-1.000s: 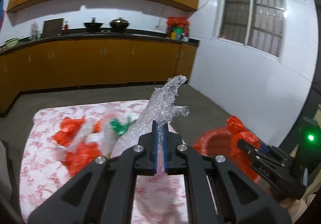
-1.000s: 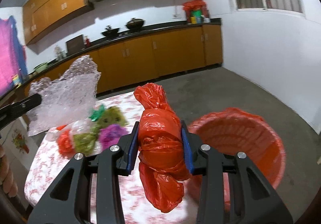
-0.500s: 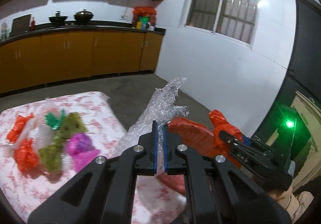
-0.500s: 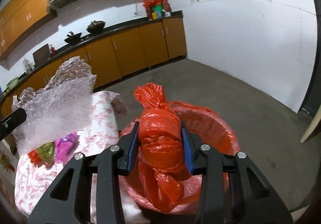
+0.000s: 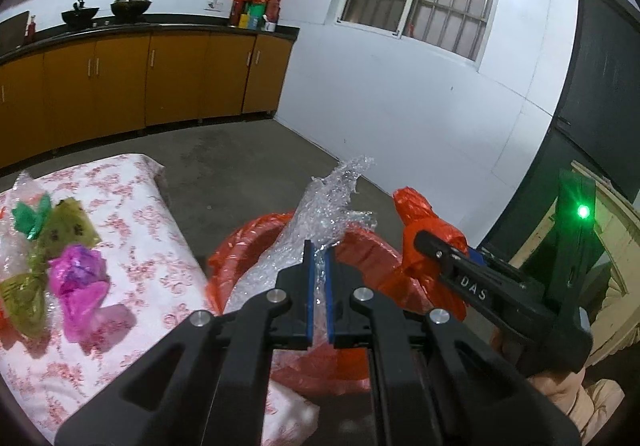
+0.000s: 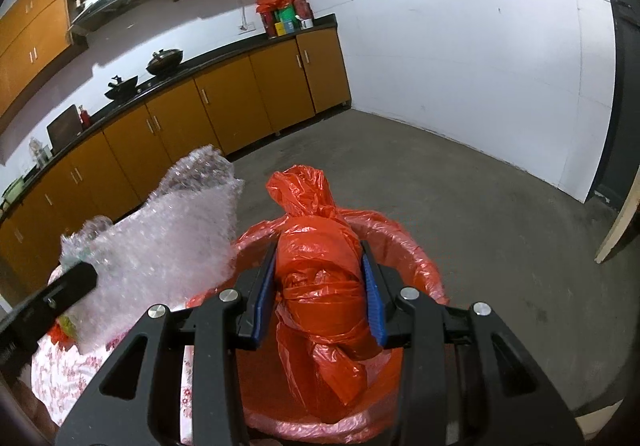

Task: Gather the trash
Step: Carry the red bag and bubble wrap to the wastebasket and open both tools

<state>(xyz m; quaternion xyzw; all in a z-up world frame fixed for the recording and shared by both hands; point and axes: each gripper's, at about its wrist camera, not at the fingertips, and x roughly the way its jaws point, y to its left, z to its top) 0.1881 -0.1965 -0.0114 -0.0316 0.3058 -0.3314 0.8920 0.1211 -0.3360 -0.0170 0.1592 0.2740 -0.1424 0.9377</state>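
Note:
My left gripper (image 5: 318, 270) is shut on a sheet of clear bubble wrap (image 5: 320, 214) and holds it above the near rim of a bin lined with a red bag (image 5: 244, 246). The bubble wrap also shows in the right wrist view (image 6: 172, 246). My right gripper (image 6: 320, 286) is shut on a knotted red plastic bag (image 6: 320, 274) and holds it over the bin (image 6: 416, 258). The right gripper with the red bag (image 5: 416, 230) shows at the right in the left wrist view.
A table with a pink floral cloth (image 5: 132, 246) stands left of the bin. On it lie crumpled green (image 5: 30, 218), olive (image 5: 68, 226) and magenta wrappers (image 5: 80, 282). Orange kitchen cabinets (image 6: 224, 102) line the far wall. Grey floor (image 6: 480, 206) lies beyond the bin.
Both grippers have swung right, away from the table, and now hold their loads over the red-lined bin. Both grips are unchanged.

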